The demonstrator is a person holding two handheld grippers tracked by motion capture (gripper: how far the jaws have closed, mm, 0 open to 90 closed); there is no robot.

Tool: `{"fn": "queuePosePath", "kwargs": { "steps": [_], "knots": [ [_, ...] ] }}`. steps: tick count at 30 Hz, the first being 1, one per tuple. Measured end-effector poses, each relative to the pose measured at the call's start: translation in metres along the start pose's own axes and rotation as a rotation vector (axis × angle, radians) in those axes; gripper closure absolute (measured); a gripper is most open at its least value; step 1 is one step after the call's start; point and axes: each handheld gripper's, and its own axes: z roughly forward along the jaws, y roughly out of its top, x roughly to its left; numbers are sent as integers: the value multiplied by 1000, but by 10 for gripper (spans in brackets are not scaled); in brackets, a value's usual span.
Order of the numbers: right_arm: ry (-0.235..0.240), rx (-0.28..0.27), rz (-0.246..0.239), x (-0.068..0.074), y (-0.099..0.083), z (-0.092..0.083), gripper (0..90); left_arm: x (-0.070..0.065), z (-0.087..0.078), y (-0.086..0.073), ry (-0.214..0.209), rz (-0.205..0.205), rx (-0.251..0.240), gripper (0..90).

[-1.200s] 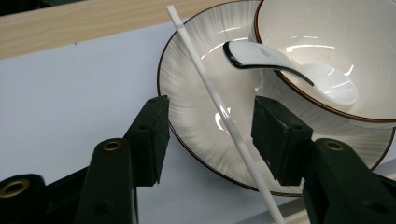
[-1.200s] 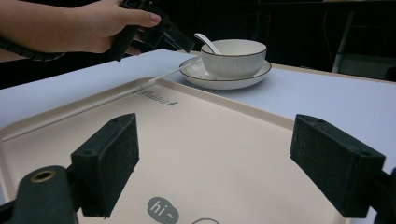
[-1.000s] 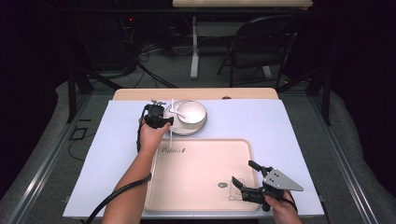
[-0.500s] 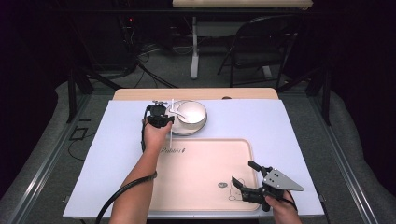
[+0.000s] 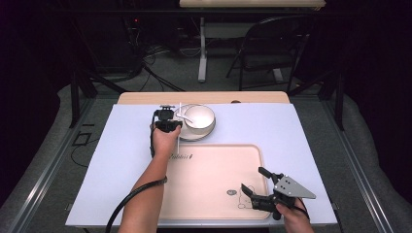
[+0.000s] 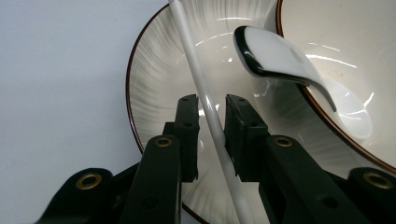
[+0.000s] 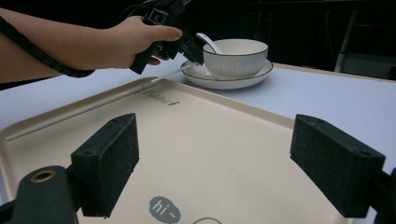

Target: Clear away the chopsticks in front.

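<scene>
A thin white stick [image 6: 196, 65] lies slanted across the rim of a white saucer [image 6: 159, 79] with a dark edge. The saucer carries a white bowl [image 5: 200, 116] with a white spoon [image 6: 275, 56] leaning in it. My left gripper [image 6: 212, 105] is at the saucer's left side [image 5: 175, 120]. Its jaws have just been closing and stand narrowly on either side of the stick, with a thin gap still showing. My right gripper [image 5: 251, 178] hovers wide open over the near right corner of the beige tray [image 5: 214, 165], holding nothing [image 7: 215, 158].
The tray lies on a pale sheet [image 5: 301, 131] over the table, with small print near its far left corner and a "hi" mark [image 7: 164, 209] near the right gripper. A black cable [image 5: 131, 199] trails along the left forearm. Chairs and table legs stand beyond the far edge.
The left hand has shifted slightly toward the saucer and the stick. The right hand and its gripper have kept still.
</scene>
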Motion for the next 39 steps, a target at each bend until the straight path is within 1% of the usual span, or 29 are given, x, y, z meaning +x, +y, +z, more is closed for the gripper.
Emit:
{"fn": "queuePosePath", "kwargs": {
  "steps": [1,2,5,8,10,12,13,14,16,18,20,21,22,23,26,27,28,30,33,35,36,39],
  "knots": [
    [1,-1,0,0,0,0,147,0,1,0,-8,-21,0,748],
    [1,-2,1,0,0,0,147,0,2,0,-10,-32,1,752],
    [2,-2,1,0,0,0,147,0,4,0,-4,-40,8,770],
    [3,-2,1,0,0,0,147,1,5,0,-1,-60,17,797],
    [4,-3,1,0,0,0,147,3,5,0,4,-84,15,827],
    [2,-3,4,0,0,0,147,5,4,0,-2,-116,13,839],
    [2,-3,7,0,0,0,147,6,3,0,-1,-125,21,840],
    [2,-3,7,0,0,0,147,6,3,0,-1,-125,21,841],
    [3,-6,2,0,1,0,147,7,3,0,0,-131,16,841],
    [5,-3,7,0,0,0,147,10,1,-3,12,-128,8,842],
    [3,-4,7,-1,0,0,147,13,-1,-4,11,-154,2,842],
    [1,-5,9,-1,0,0,147,13,-1,-4,11,-154,2,842],
    [0,-6,12,-1,0,0,147,15,-4,-6,1,-174,-6,842],
    [-1,-5,17,0,0,0,147,16,-5,-6,3,-180,-13,842],
    [1,-5,17,-1,1,0,147,18,-13,-5,7,-174,-22,842],
    [3,-3,18,-1,0,0,147,18,-15,-5,12,-176,-32,843],
    [3,-4,13,-1,0,0,147,20,-18,-5,14,-180,-34,842],
    [2,-5,18,-1,1,0,147,22,-24,-4,18,-196,-41,842],
    [-3,-8,16,-1,1,-1,147,26,-30,-5,23,-206,-48,842],
    [-3,-12,15,-1,1,-1,147,27,-33,-6,25,-205,-48,842],
    [-3,-12,14,-1,1,-1,147,29,-37,-6,28,-211,-61,842],
    [-4,-11,14,-2,1,-1,147,31,-42,-5,25,-210,-67,842]
  ]
}}
